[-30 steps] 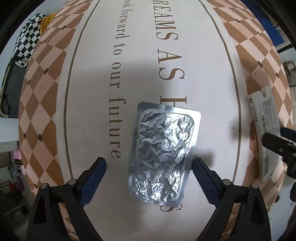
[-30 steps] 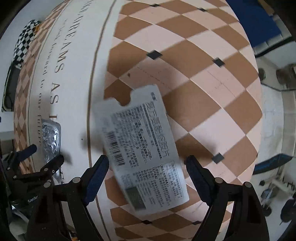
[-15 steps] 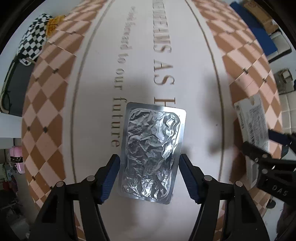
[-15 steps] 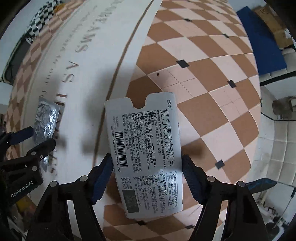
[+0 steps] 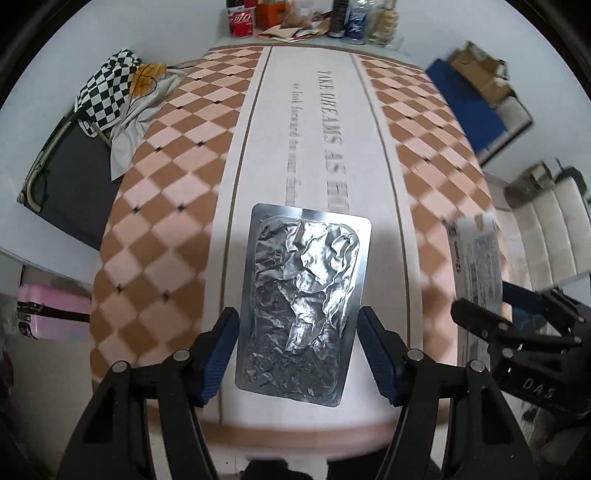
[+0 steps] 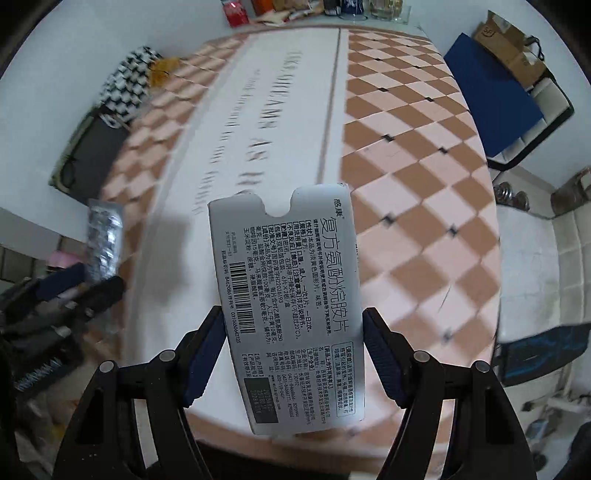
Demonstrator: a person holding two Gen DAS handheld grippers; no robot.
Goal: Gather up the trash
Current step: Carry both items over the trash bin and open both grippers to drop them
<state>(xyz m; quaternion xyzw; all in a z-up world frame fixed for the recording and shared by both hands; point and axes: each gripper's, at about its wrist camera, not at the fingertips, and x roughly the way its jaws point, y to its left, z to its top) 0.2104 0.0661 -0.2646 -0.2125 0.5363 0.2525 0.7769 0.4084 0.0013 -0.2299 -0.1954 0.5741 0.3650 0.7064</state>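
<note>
**Both grippers clamped on trash, held above the bench**

The left gripper (image 5: 297, 349) is clamped on a crumpled foil blister pack (image 5: 304, 302), blue pads pressed on its two long edges; the pack is held clear above the bench (image 5: 177, 192). The right gripper (image 6: 293, 350) is clamped the same way on a flattened white medicine box (image 6: 291, 295) (printed text and barcode facing the camera), also lifted off the bench.

Surroundings: a checkered cloth (image 5: 110, 88) is draped at the far-left corner of the bench w/ a dark chair seat (image 5: 70, 181) beside it. A red can (image 5: 242, 22), bottles and paper clutter are lined along the far edge. A blue panel (image 5: 465, 110) w/ cardboard lies to the right. Nothing lies between the grippers and the bench top.

View differences: a pink case (image 5: 51, 310) at lower left is seen only by the left wrist cam; the box's printed face is readable only from the right wrist cam, the left showing just its edge.
</note>
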